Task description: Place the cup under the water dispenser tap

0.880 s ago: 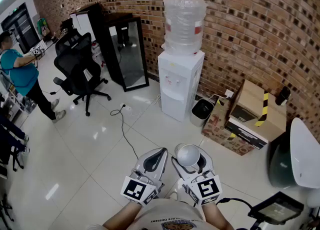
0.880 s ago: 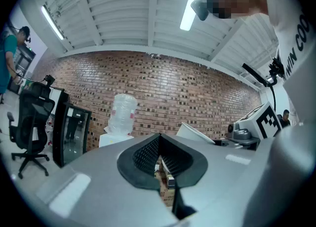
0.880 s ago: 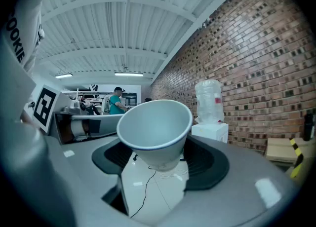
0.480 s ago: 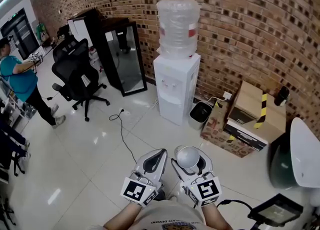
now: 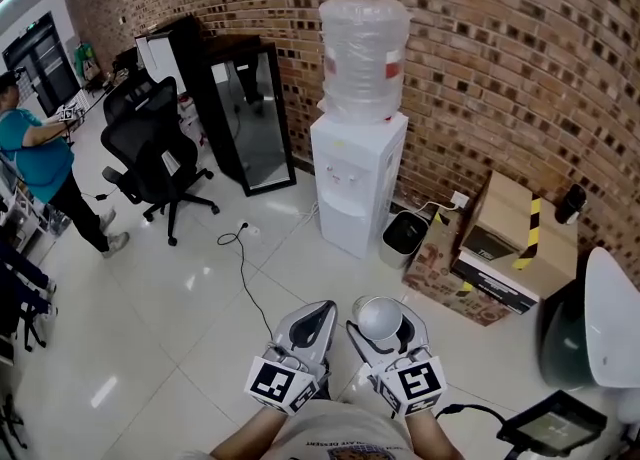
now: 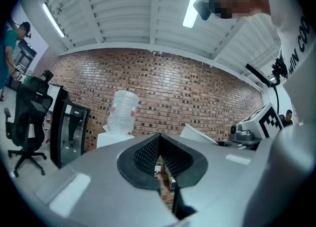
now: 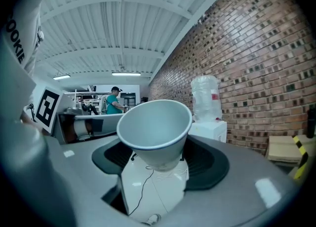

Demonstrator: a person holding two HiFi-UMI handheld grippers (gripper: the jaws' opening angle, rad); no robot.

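Hardly anything has shifted: dispenser [image 5: 358,183] keeps its place at twelve o'clock, well apart from both tongs. Left gripper [image 5: 318,312], at six o'clock, lies level, jaws clenched together on nothing. Right gripper [image 5: 380,328], just beside it at three o'clock and nearly level, stands wide, grasping the cup [image 5: 378,316], mouth upward.
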